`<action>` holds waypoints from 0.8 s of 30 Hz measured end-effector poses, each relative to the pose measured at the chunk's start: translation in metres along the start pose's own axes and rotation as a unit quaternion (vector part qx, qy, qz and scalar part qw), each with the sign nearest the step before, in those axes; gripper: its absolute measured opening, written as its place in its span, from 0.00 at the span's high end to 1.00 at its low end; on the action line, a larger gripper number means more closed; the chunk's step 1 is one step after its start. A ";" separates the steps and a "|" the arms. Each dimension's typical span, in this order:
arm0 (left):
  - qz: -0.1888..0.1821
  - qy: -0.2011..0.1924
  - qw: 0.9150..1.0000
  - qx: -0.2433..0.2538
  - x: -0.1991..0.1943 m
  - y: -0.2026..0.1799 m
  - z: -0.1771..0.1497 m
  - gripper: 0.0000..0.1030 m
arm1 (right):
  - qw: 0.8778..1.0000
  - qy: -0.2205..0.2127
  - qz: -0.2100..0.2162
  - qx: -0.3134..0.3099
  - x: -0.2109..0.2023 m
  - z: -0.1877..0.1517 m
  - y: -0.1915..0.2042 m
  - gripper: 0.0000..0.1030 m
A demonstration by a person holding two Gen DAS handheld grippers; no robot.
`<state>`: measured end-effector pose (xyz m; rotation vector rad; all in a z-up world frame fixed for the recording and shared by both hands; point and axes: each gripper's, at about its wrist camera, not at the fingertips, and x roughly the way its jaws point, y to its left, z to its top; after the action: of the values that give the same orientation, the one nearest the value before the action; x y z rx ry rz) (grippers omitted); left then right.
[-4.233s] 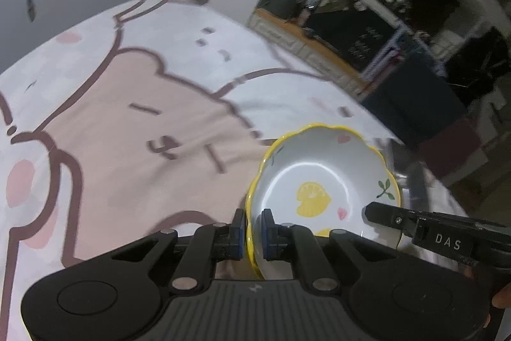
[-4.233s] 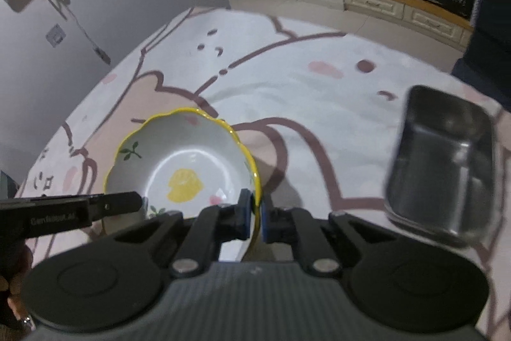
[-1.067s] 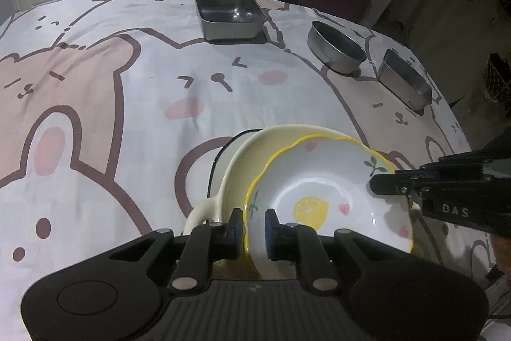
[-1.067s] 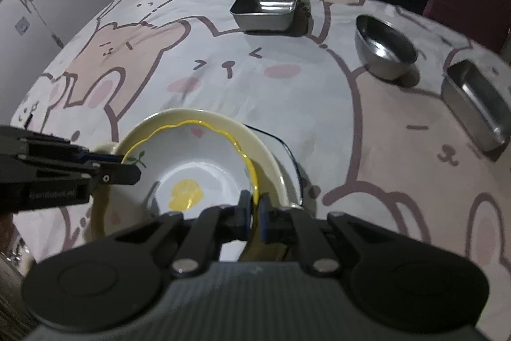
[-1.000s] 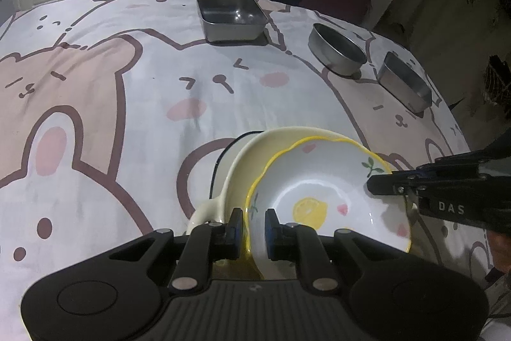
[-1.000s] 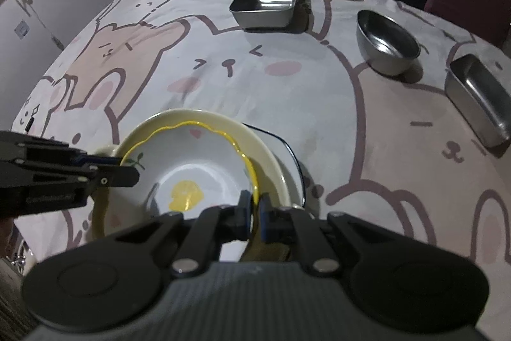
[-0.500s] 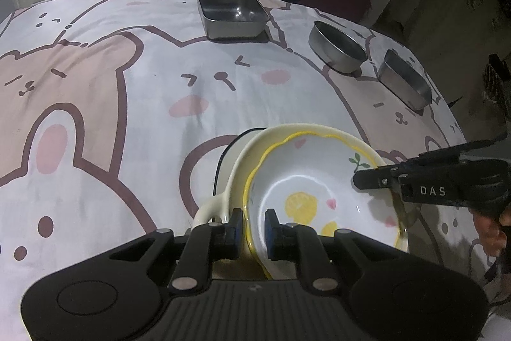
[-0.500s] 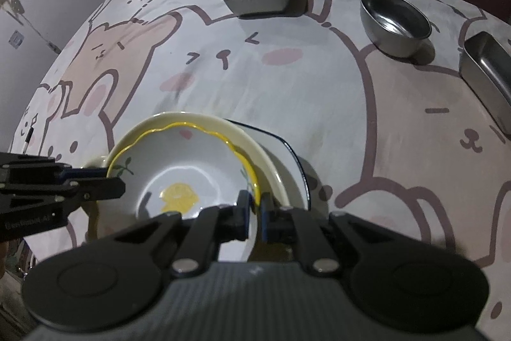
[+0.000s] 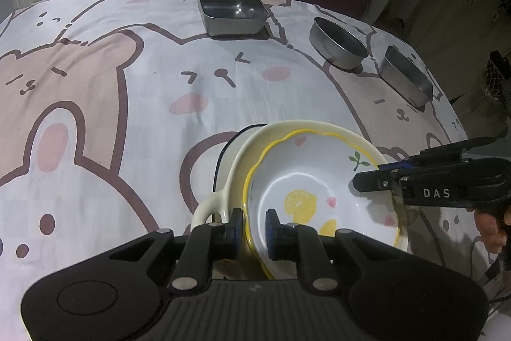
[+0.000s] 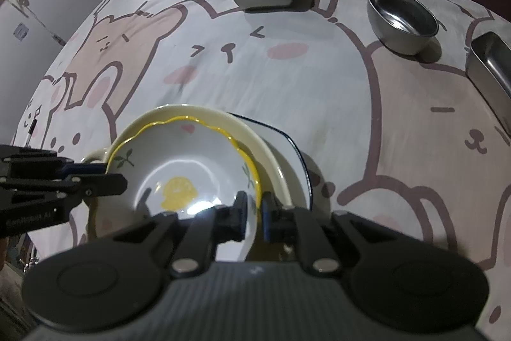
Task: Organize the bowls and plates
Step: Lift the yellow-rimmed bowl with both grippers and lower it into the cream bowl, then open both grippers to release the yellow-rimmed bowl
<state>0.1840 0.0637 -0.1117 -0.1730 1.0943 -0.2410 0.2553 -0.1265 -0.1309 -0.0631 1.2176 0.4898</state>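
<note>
Since the earlier frames, we lower the lemon bowl (image 9: 319,190) into the cream bowl (image 9: 287,130) near the bench's front edge, so they nest. Our right gripper (image 10: 254,213) is opening around its rim; our left gripper (image 9: 254,224) clenches the opposite rim, steadying it.

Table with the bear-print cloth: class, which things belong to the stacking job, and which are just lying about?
In the job:
lemon bowl
cream handled dish
dark-rimmed plate
left gripper
right gripper, jaws opening

Lying about:
square steel tray
round steel bowl
steel loaf tin
</note>
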 end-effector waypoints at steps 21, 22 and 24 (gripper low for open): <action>0.008 -0.022 1.000 0.011 -0.024 -0.009 -0.007 0.44 | 0.998 -0.048 -0.002 -0.051 -0.042 -0.019 0.014 0.29; 0.007 -0.025 1.000 0.011 -0.026 -0.010 -0.008 0.42 | 0.997 -0.050 -0.002 -0.051 -0.045 -0.021 0.013 0.27; 0.010 -0.029 0.999 0.013 -0.029 -0.013 -0.007 0.31 | 0.997 -0.055 -0.004 -0.052 -0.049 -0.024 0.012 0.20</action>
<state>0.1635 0.0594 -0.0872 -0.1440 1.0338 -0.2312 0.2171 -0.1386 -0.0922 -0.1289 1.0836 0.5429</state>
